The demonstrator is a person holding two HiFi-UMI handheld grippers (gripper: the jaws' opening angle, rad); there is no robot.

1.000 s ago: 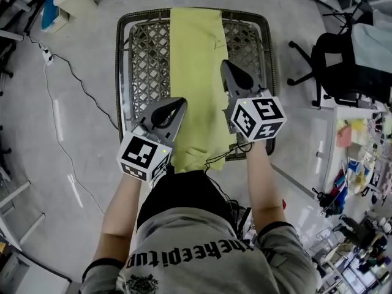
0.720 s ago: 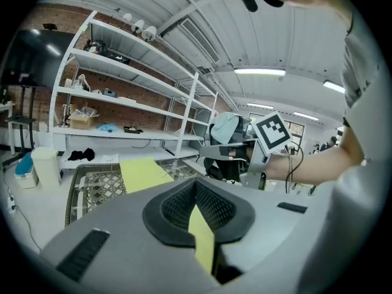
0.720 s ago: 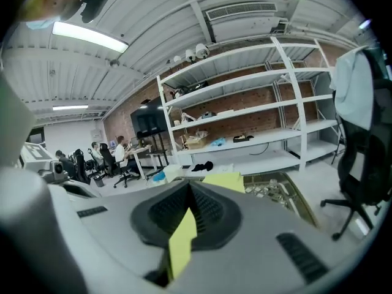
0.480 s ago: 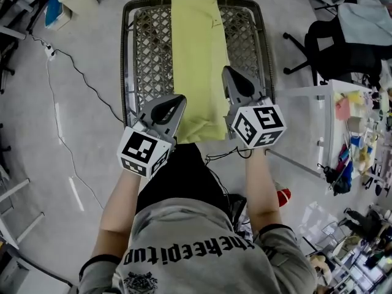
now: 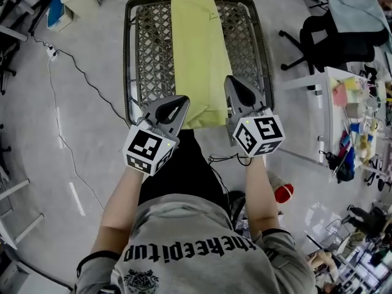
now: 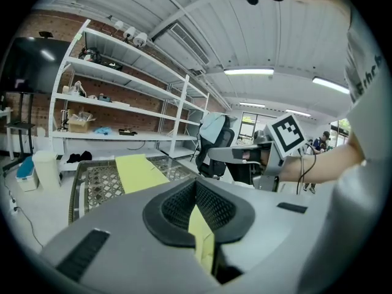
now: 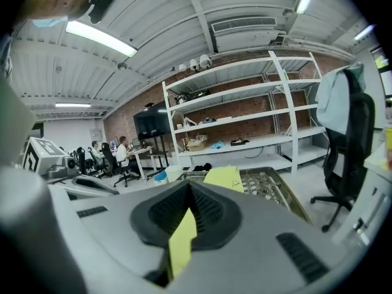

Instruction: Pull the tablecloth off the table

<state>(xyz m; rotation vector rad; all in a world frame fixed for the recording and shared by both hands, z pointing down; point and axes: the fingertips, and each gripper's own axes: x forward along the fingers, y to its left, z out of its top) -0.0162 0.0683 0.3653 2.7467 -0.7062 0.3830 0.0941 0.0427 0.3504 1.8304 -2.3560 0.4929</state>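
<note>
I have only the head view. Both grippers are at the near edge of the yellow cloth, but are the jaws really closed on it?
Observer: Yes for the left gripper: in its own view the cloth is pinched between the shut jaws.
Operator: And the right one?
Observer: The right gripper is also shut on a strip of the cloth.
Operator: What stands beyond the far end of the table?
Observer: Tall white shelves.
</note>
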